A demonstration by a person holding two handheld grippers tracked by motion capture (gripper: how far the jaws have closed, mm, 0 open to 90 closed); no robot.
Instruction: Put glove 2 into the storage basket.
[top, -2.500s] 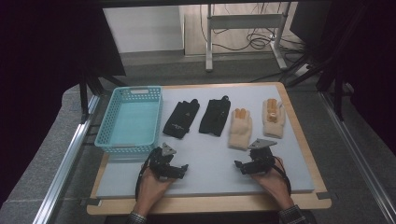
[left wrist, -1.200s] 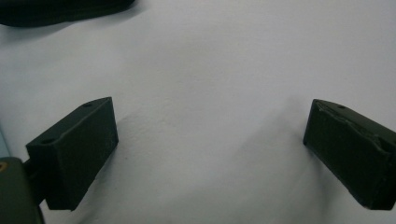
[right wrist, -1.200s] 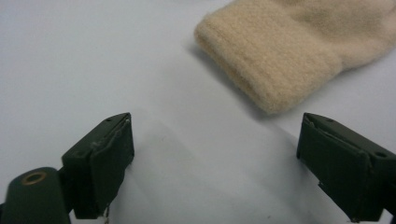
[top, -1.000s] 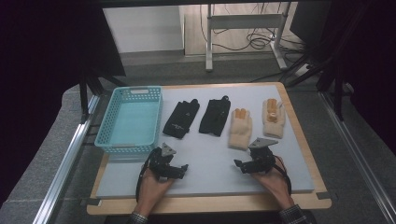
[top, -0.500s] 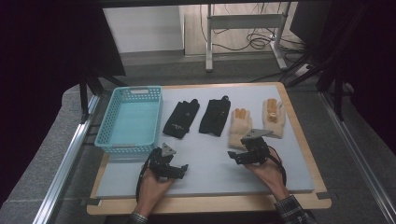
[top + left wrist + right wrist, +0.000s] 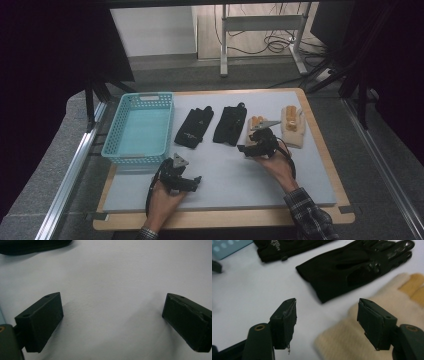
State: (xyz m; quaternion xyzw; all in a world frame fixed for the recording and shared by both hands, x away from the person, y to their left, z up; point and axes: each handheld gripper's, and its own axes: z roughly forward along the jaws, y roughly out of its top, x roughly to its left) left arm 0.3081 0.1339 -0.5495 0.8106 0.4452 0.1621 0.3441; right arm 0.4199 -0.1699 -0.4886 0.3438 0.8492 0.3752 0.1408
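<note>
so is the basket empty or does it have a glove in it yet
Empty. The high view shows the basket with a bare floor; all four gloves lie on the table.

Open mat near the basket [image 6: 140,131]

Right of the basket, four gloves lie in a row: black [image 6: 194,127], black [image 6: 230,125], cream [image 6: 252,131], cream [image 6: 292,126]; bare mat [image 6: 240,180] lies nearer the person.

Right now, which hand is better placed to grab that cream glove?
Right. The right tongs hover open just over the cream glove's cuff, while the left tongs sit over bare mat near the basket.
</note>
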